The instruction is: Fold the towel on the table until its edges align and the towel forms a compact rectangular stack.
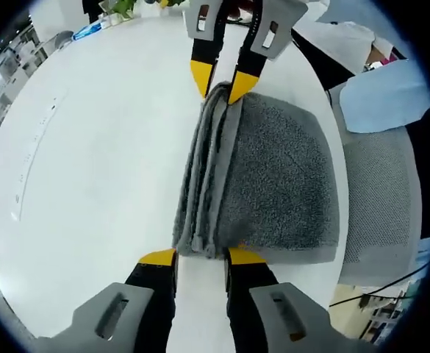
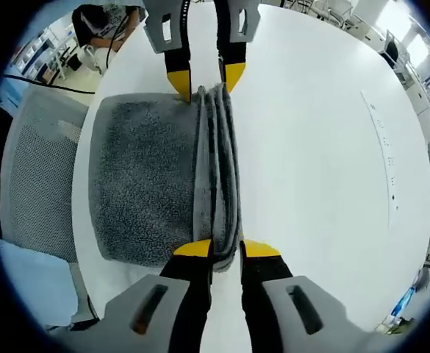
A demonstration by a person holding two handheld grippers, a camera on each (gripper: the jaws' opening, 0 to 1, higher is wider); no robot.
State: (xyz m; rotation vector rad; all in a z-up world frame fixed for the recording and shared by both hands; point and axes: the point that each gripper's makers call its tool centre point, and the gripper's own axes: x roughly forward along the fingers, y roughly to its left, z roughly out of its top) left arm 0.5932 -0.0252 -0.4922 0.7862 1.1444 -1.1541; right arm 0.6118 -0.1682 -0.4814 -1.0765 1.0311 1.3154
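Observation:
A grey towel (image 1: 281,176) (image 2: 145,184) lies folded on the white table (image 1: 90,169) (image 2: 325,147), near its edge. Its stacked layer edges (image 1: 207,184) (image 2: 218,169) run as a ridge between my two grippers. In the left gripper view, my left gripper (image 1: 201,257) has its yellow-tipped jaws closed on the near end of that ridge, and my right gripper (image 1: 220,82) holds the far end. The right gripper view mirrors this: my right gripper (image 2: 226,248) pinches the near end of the ridge and the left gripper (image 2: 206,77) the far end.
A grey mesh chair (image 1: 380,198) (image 2: 34,191) stands right against the table edge beside the towel. A person's light blue sleeve (image 1: 387,95) (image 2: 23,287) is over the chair. Wide bare tabletop lies on the towel's other side. Desks and clutter sit far off.

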